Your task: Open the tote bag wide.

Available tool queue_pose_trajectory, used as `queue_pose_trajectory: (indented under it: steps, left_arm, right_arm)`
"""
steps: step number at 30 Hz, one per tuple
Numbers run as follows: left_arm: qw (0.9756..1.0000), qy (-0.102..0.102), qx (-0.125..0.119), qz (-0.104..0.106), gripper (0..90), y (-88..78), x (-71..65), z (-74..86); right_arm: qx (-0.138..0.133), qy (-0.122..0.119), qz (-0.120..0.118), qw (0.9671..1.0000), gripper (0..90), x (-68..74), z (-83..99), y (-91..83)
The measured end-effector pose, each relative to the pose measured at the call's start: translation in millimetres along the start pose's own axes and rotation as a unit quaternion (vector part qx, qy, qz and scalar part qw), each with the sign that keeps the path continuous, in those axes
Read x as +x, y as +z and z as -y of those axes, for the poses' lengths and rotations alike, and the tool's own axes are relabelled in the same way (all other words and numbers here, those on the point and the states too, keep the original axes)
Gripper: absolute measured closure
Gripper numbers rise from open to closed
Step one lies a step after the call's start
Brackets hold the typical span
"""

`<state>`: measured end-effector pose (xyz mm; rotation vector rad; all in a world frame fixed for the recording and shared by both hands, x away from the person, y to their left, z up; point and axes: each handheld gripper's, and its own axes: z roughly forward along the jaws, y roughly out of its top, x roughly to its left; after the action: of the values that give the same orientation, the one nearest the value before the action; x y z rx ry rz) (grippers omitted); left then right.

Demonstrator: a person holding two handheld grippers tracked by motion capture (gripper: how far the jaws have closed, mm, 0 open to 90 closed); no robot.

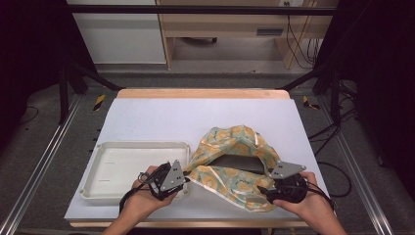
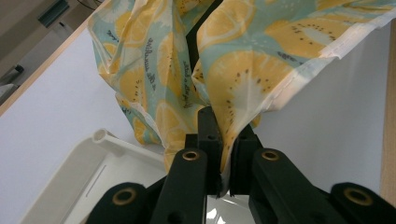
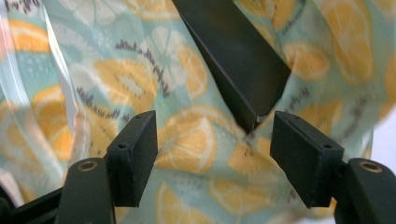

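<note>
Toward five o'clock on the white-topped bench (image 1: pixel 161 115), the lemon-printed fabric bag (image 1: pixel 235 166) lay slumped with a dark flat object (image 1: pixel 240 162) in its mouth. Left claw (image 1: pixel 182 179) clenched its rim, likely to keep the mouth open; right claw (image 1: pixel 266 190) stood released beside it. At eight o'clock sat a white plastic tray (image 1: pixel 105 193); dark frame rails and grey floor surrounded.

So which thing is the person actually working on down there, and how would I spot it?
Start at the white-topped table and look at its near right part, beside the shallow white plastic tray. There lies a crumpled pale-blue fabric bag printed with yellow lemon slices, with something dark and flat showing in its open mouth. It is the only patterned, soft thing there, and the left claw pinches its edge.
</note>
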<state>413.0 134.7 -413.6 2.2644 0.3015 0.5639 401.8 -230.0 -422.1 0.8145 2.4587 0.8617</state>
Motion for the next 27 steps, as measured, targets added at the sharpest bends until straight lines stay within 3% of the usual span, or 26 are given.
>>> queue_pose_trajectory:
  steps: [4, 8, 13, 16, 18, 20, 22, 24, 27]
  left_arm:
    - [1.0, 0.002, 0.0, 0.004, 86.3, 3.3, -5.0, -0.7]
    - [1.0, 0.004, 0.003, 0.006, 86.3, 6.3, -9.9, -0.9]
    - [0.9999, 0.001, 0.001, 0.012, 86.3, 9.9, -13.2, 0.4]
    - [0.9999, 0.0, -0.002, 0.014, 86.4, 12.4, -15.0, 1.8]
    - [0.9999, 0.001, -0.003, 0.012, 86.3, 12.3, -16.3, 2.7]
    - [0.9999, 0.0, -0.003, 0.015, 86.4, 11.7, -17.2, 3.3]
    - [0.9998, -0.005, -0.001, 0.02, 86.7, 11.7, -18.5, 3.5]
    - [0.9996, -0.006, 0.003, 0.027, 87.4, 12.5, -20.2, 3.5]
    - [0.9993, -0.002, 0.016, 0.035, 88.7, 11.0, -24.0, 3.4]
  right_arm:
    - [-0.006, 0.013, 0.001, 0.9999, 33.4, 2.1, 11.5, -0.8]
    - [-0.036, 0.024, 0.017, 0.9989, 34.0, -4.3, 0.8, -11.0]
    - [-0.046, 0.041, 0.067, 0.9958, 35.2, -29.0, -20.4, -18.1]
    - [-0.025, 0.065, 0.069, 0.9951, 36.4, -47.1, -25.3, -5.6]
    - [-0.004, 0.073, 0.069, 0.995, 46.3, -55.5, -25.9, 5.6]
    - [0.004, 0.076, 0.061, 0.9952, 67.8, -61.8, -26.3, 13.3]
    - [0.012, 0.084, 0.067, 0.9942, 81.6, -68.6, -27.9, 18.3]
    - [0.018, 0.093, 0.073, 0.9928, 88.4, -77.3, -29.9, 23.0]
    - [0.024, 0.107, 0.078, 0.9908, 89.9, -93.2, -30.6, 32.5]
